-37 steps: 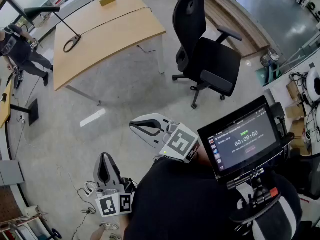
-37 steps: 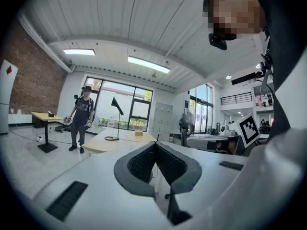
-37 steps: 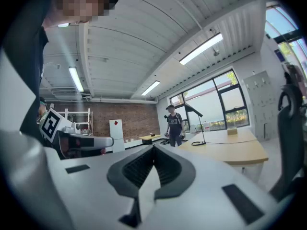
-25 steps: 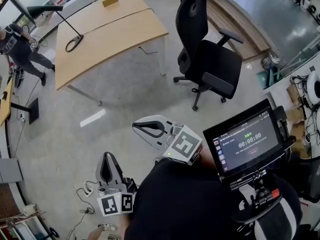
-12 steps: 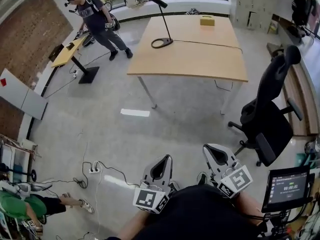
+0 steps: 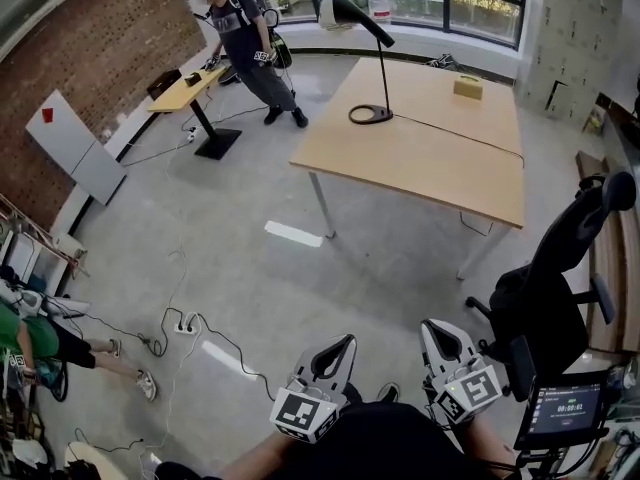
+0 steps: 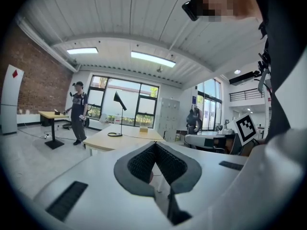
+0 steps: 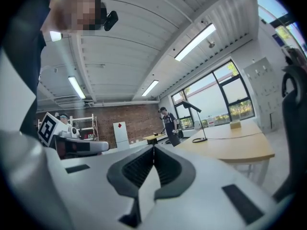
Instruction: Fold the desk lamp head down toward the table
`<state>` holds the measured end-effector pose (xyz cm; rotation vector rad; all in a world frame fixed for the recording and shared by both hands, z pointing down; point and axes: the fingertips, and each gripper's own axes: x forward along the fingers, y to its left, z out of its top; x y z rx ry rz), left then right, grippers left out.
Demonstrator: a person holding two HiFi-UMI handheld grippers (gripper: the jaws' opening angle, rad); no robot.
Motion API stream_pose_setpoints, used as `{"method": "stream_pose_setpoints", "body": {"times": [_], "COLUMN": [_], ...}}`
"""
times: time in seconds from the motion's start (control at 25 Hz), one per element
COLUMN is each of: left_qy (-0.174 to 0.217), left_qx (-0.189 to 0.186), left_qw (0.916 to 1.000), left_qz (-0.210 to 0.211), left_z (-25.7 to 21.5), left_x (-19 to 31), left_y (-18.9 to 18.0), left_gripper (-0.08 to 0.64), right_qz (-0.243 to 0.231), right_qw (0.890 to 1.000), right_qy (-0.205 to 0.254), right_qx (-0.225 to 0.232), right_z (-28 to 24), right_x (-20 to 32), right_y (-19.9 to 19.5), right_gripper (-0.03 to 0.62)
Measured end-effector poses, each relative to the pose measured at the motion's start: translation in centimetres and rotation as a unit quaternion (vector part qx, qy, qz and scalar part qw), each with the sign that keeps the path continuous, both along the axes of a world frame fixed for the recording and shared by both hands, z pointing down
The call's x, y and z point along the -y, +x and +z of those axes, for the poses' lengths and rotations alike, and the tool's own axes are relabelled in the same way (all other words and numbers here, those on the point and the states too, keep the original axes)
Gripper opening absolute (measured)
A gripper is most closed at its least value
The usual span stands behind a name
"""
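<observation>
The lamp point(image 6: 386, 68) stands on the far part of the table point(image 6: 440, 163), well apart from both grippers, its ring base point(image 6: 371, 115) flat on the wood and its thin stem upright. The dark cone head point(image 6: 358, 13) slants up from the stem top, its long axis tilted, with the wide end higher and toward the windows. A cord runs from the base across the table, past a small yellow box point(image 6: 467, 87). The left gripper point(image 6: 338, 350) and right gripper point(image 6: 436, 340) are low in the head view, over the floor, both pointing toward the table. Each has its jaws closed together with nothing between them. A chair point(image 6: 545, 308) stands to the right.
</observation>
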<state>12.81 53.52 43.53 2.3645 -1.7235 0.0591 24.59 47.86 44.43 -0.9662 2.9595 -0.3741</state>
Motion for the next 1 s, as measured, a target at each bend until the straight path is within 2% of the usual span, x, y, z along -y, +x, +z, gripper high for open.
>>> {"method": "stream_pose_setpoints", "body": {"times": [0.16,0.36,0.52,0.68,0.8,1.0], "left_qy": [-0.01,0.002,0.01,0.033,0.048,0.074], "left_qx": [-0.016,-0.015,-0.031,-0.042,-0.027,0.011], "left_qw": [0.9998,0.9998,0.9993,0.9979,0.9967,0.9932], "left_qz": [-0.002,0.014,0.02,0.038,0.059,0.089], "left_z": [0.8,1.3,1.1,-0.6,-1.0,-0.9], "left_x": [2.0,6.0,10.7,15.1,17.7,20.9], "left_y": [-0.7,-2.7,-6.8,-11.7,-14.7,-18.1], "left_gripper": [0.005,0.005,0.005,0.005,0.005,0.005], "right_qz": [-0.01,0.002,0.03,0.052,0.058,0.049], "right_qw": [1.0,1.0,0.999,0.998,0.998,0.997], "right_qy": [-0.01,-0.009,-0.009,0.002,0.001,-0.027], "right_qx": [0.0,-0.015,-0.025,-0.033,-0.04,-0.049], "right_z": [0.8,1.4,1.5,-0.1,-0.7,0.3], "right_x": [2.0,5.5,9.7,13.4,15.9,18.5], "right_y": [-1.2,-3.3,-5.9,-10.5,-14.2,-19.0], "right_gripper": [0.005,0.005,0.005,0.005,0.005,0.005]}}
